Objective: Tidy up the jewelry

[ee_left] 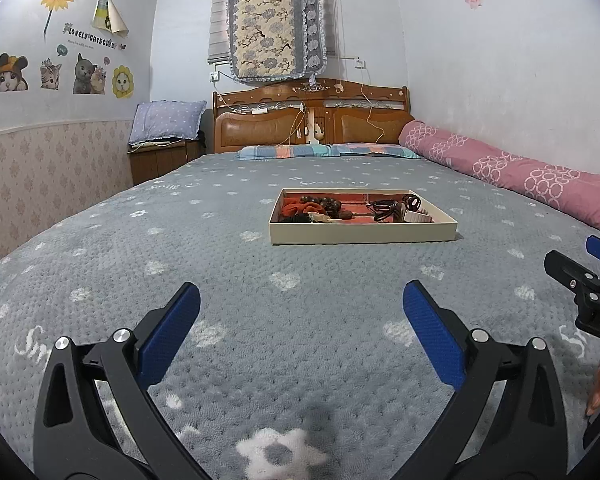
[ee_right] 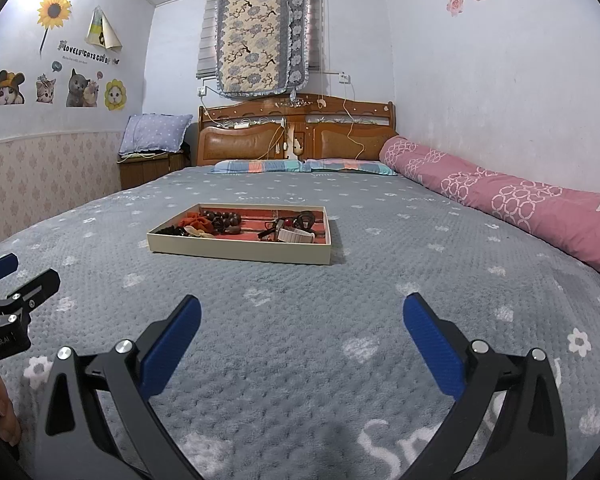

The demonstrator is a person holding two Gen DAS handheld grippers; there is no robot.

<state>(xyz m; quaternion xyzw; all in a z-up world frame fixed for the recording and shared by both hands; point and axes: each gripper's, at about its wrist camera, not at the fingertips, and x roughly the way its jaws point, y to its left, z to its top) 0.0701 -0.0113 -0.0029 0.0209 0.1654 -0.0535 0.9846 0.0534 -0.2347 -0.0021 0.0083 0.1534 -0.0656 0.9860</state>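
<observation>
The jewelry tray (ee_left: 363, 232) lies on the bed (ee_left: 260, 280), mid-frame, well beyond the left gripper (ee_left: 300, 300) and right gripper (ee_right: 300, 312), both wide open, holding nothing.

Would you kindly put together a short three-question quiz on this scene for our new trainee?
1. True or false: the left gripper holds a bracelet.
2. What does the tray rest on: A) a desk, B) the grey bedspread, C) the floor?
3. Fill in: the orange scrunchie lies at the tray's ____ end.

Key: 1 false, its jaws are open and empty, like those of the right gripper; 2 B; 3 left.
</observation>
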